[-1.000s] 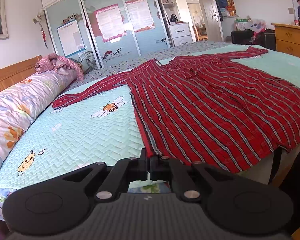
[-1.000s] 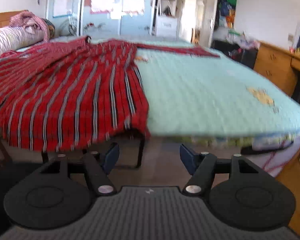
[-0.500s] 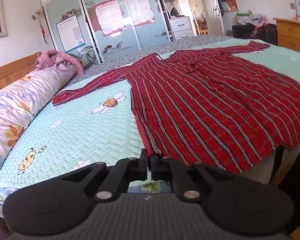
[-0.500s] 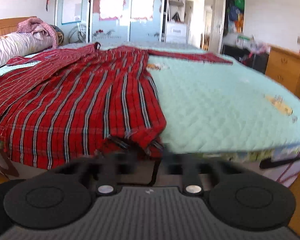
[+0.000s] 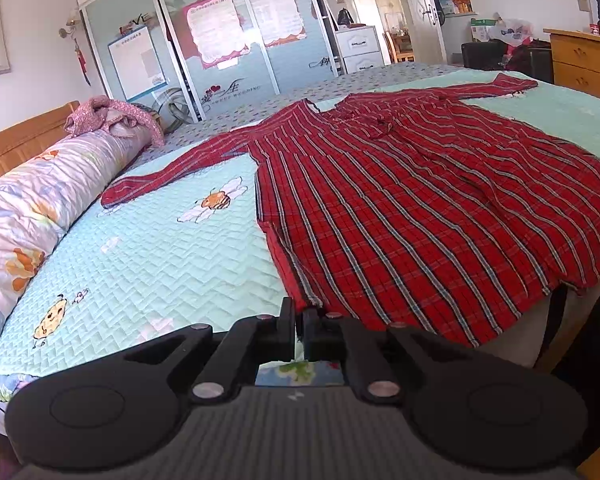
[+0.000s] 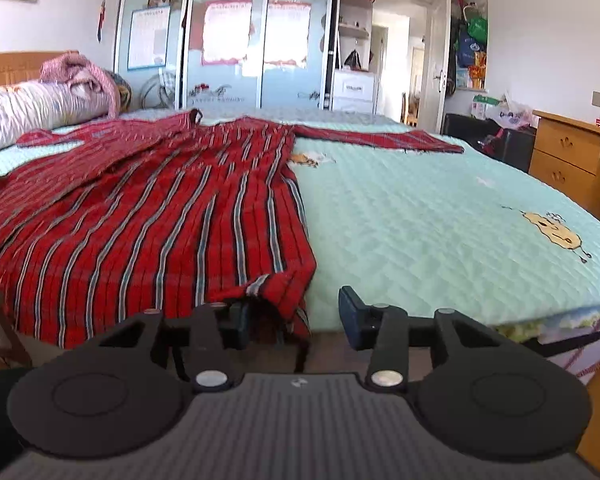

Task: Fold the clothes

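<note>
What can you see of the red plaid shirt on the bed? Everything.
The red plaid shirt, thin woven cloth with grey-blue stripes, lies spread on the mint quilted bedspread, sleeves out to both sides, hem overhanging the near edge. The left gripper is shut on one hem corner; the other corner sits between the right gripper's open jaws, which have just been opening.

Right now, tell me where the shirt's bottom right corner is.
In the right wrist view the red plaid shirt has that corner hanging over the bed's near edge, between the open fingers of the right gripper.
</note>
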Motion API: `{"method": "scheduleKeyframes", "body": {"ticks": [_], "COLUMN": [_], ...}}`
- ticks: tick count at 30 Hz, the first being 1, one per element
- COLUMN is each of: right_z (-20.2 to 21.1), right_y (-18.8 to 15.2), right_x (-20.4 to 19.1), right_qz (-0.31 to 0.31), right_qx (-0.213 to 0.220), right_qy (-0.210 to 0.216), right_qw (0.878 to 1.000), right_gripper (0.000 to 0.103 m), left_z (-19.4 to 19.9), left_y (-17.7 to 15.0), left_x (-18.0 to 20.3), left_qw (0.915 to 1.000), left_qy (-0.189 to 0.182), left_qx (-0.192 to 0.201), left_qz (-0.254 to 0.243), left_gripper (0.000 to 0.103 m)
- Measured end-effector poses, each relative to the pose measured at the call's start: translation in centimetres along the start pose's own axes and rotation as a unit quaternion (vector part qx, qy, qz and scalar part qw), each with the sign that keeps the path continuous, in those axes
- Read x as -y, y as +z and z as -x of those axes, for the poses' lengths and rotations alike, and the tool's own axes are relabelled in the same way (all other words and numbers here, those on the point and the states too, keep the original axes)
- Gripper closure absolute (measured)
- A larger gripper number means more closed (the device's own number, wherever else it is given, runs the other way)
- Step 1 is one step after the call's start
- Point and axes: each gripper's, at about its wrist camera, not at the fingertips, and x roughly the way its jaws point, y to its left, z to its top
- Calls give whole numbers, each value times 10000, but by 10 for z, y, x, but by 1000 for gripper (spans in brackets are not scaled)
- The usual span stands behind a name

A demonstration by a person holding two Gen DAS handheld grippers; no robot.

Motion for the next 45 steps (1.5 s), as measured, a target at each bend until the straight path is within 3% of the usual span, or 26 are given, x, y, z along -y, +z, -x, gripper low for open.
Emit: {"method": "scheduleKeyframes", "body": {"ticks": [1, 2, 5, 8, 13, 15, 18, 21, 26, 28, 30, 33, 35, 38, 39, 41, 45], "right_z": [-5, -9, -9, 2, 67, 90, 78, 53, 87, 61, 47, 62, 58, 64, 71, 82, 112], "right_y": [1, 3, 16, 38, 105, 121, 109, 81, 91, 76, 56, 49, 44, 36, 33, 27, 26], "right_x": [0, 1, 7, 12, 10, 4, -2, 8, 1, -1, 4, -4, -3, -1, -2, -3, -3], "right_qz": [-50, -172, -695, -980, -1112, -1061, -1052, -1567, -1533, -1408, -1751, -1726, -1728, -1688, -1607, -1416, -1294], "right_qx": [-66, -141, -317, -360, 312, 511, 36, -750, -517, -1008, -1408, -1277, -1452, -1641, -1631, -1641, -1267], "right_qy": [-32, -31, 63, 78, 307, 266, 243, 115, 164, 142, 90, 117, 230, 190, 168, 135, 254], "right_qw": [10000, 9997, 9971, 9945, 9928, 9927, 9941, 9847, 9867, 9848, 9744, 9766, 9739, 9717, 9733, 9761, 9831], "right_gripper": [94, 99, 100, 100, 101, 101, 101, 101, 101, 101, 101, 101, 99, 87, 79, 74, 74], "left_z": [-3, -5, -15, -4, 62, 81, 66, 38, 53, 34, 32, 32, 30, 43, 51, 64, 84], "left_y": [-1, -2, -4, 2, 31, 36, 22, 0, 0, -7, -10, -17, -24, -32, -36, -42, -39], "left_x": [1, 2, 3, 0, -22, -30, -39, -48, -49, -49, -48, -46, -44, -46, -46, -48, -48], "left_qw": [10000, 10000, 9997, 9998, 9931, 9908, 9941, 9938, 9943, 9935, 9923, 9915, 9888, 9847, 9842, 9835, 9860], "left_qy": [-26, -51, -174, -97, 211, 234, 141, 6, -179, -206, -248, -315, -444, -668, -685, -674, -715], "left_qx": [-31, -62, -176, 135, 1118, 1261, 792, 70, 130, -208, -334, -530, -799, -1050, -1068, -1073, -769], "left_qz": [-2, -4, 57, 142, 299, 433, 725, 1109, 1042, 1102, 1163, 1148, 1179, 1223, 1235, 1289, 1299], "left_gripper": [98, 98, 101, 101, 101, 102, 102, 101, 101, 101, 101, 100, 99, 96, 92, 87, 86]}}
